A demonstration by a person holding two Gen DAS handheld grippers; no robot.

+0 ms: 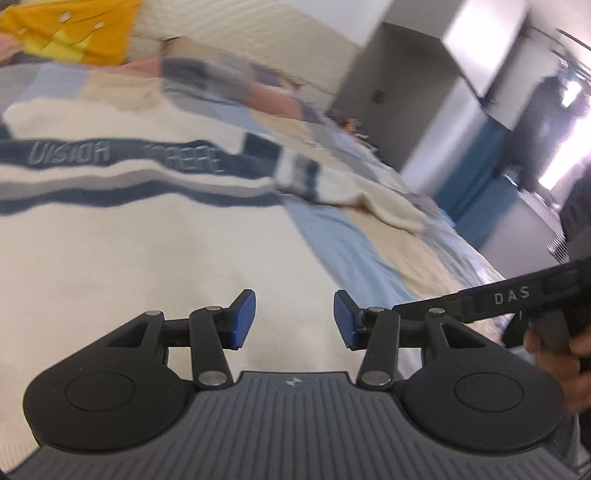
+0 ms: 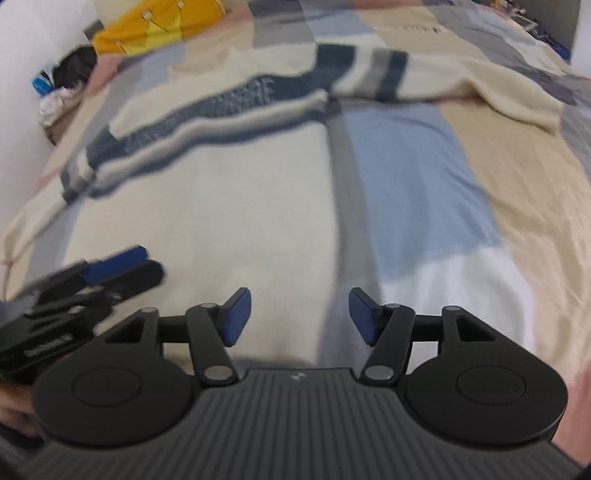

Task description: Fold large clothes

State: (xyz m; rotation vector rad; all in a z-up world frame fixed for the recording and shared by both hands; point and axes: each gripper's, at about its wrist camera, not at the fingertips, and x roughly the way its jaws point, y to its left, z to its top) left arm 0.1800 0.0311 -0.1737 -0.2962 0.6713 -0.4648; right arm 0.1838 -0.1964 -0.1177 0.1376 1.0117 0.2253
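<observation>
A large cream sweater (image 1: 147, 251) with navy and grey chest stripes and lettering lies spread flat on the bed. It also shows in the right wrist view (image 2: 221, 206), one sleeve (image 2: 480, 88) stretched out to the right, the other sleeve (image 2: 33, 218) to the left. My left gripper (image 1: 294, 319) is open and empty just above the sweater's lower body. My right gripper (image 2: 300, 319) is open and empty above the sweater's lower right edge. The left gripper appears in the right wrist view (image 2: 122, 269) at the left. The right gripper's body (image 1: 517, 295) appears at the right of the left wrist view.
A patchwork bedspread (image 2: 424, 177) in blue, beige, grey and pink covers the bed. A yellow garment (image 1: 70, 26) lies at the head of the bed, also in the right wrist view (image 2: 155, 22). A wall and cabinet (image 1: 424, 92) stand beyond the bed's right side.
</observation>
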